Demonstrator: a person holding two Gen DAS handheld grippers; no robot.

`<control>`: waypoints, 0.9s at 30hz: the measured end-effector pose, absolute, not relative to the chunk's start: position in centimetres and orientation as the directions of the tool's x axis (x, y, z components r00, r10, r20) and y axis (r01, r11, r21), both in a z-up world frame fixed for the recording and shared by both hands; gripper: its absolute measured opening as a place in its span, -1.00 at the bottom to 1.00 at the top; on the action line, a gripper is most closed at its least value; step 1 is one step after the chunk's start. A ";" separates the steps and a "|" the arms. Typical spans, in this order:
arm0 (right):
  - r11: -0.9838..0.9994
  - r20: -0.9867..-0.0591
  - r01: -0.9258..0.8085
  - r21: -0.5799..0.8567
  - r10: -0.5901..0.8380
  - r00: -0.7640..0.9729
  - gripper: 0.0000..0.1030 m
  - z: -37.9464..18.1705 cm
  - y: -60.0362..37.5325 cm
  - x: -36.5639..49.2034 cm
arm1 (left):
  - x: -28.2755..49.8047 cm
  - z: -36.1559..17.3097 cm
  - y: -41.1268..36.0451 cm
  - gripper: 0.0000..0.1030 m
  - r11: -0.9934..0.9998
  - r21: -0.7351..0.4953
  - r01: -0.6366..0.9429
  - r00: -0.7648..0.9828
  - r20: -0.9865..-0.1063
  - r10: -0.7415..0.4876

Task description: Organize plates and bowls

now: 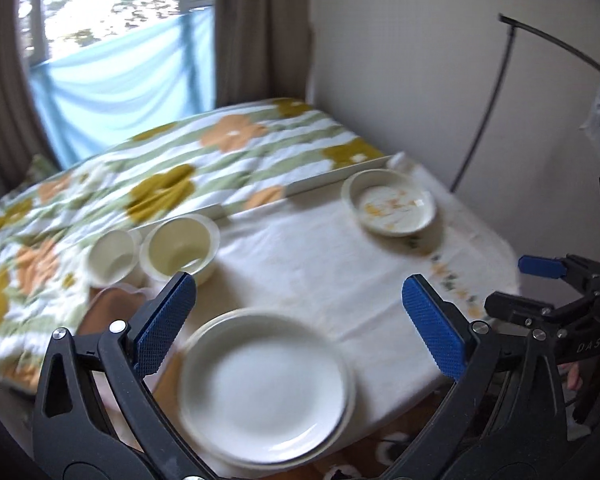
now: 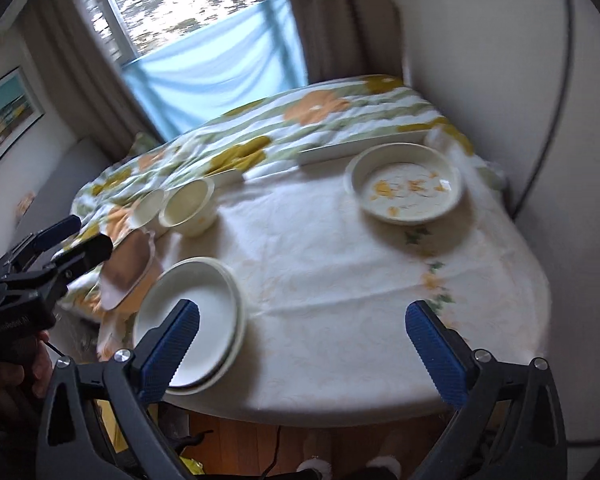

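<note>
A stack of two white plates (image 1: 264,388) sits at the near left of the white-clothed table (image 1: 320,272); it also shows in the right wrist view (image 2: 192,320). A shallow white dish with yellow food bits (image 1: 392,206) (image 2: 408,184) sits at the far right. Two cream bowls, one larger (image 1: 180,248) (image 2: 190,206) and one smaller (image 1: 112,258) (image 2: 146,208), stand side by side at the far left. My left gripper (image 1: 300,328) is open and empty above the plates. My right gripper (image 2: 304,344) is open and empty over the table's near edge.
A floral blanket (image 1: 160,168) covers a bed behind the table. A brown-and-white item (image 2: 126,268) lies left of the plates. A white rail (image 2: 360,146) runs along the table's far edge. A wall and a black cable (image 1: 484,112) stand on the right. The window and curtains are behind.
</note>
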State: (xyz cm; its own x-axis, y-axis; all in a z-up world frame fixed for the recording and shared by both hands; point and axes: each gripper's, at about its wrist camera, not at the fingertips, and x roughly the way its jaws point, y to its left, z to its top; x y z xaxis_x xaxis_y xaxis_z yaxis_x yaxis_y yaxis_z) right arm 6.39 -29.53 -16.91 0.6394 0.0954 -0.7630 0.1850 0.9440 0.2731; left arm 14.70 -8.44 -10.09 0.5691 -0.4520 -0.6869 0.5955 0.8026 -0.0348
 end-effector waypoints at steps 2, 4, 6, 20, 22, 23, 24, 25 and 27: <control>0.940 -0.764 0.219 0.261 0.062 0.642 0.99 -16.0 -31.1 5.7 | 15.8 -9.5 -11.1 0.99 0.758 -0.065 0.649 0.521 -0.688 -0.505; 0.935 -0.753 0.248 0.253 0.029 0.658 0.99 -14.7 -32.9 5.3 | 17.3 -8.9 -13.6 0.99 0.711 -0.102 0.696 0.466 -0.688 -0.556; 0.930 -0.740 0.279 0.238 -0.012 0.672 0.99 -13.9 -34.6 5.7 | 19.2 -8.8 -15.9 0.99 0.676 -0.145 0.722 0.412 -0.695 -0.590; 0.797 -0.804 0.433 0.421 0.108 0.584 0.55 -24.0 -44.7 15.3 | 34.6 -19.7 -30.1 0.55 0.624 -0.239 0.743 0.145 -0.854 -0.500; 0.772 -0.808 0.448 0.451 0.140 0.573 0.35 -25.8 -45.6 16.5 | 36.0 -21.8 -31.5 0.38 0.635 -0.234 0.737 0.118 -0.880 -0.461; 0.762 -0.807 0.451 0.465 0.156 0.569 0.31 -26.5 -45.9 17.1 | 36.7 -23.1 -32.2 0.27 0.639 -0.230 0.734 0.103 -0.892 -0.440; 0.752 -0.807 0.453 0.478 0.173 0.564 0.20 -27.3 -46.1 17.7 | 37.2 -24.0 -32.7 0.16 0.641 -0.227 0.733 0.093 -0.900 -0.425; 0.748 -0.809 0.456 0.482 0.180 0.560 0.11 -27.8 -46.3 18.2 | 37.8 -25.1 -33.4 0.12 0.642 -0.224 0.733 0.079 -0.910 -0.408; 0.739 -0.815 0.471 0.482 0.181 0.551 0.04 -28.8 -46.9 19.2 | 38.7 -26.4 -34.3 0.02 0.642 -0.223 0.734 0.060 -0.920 -0.388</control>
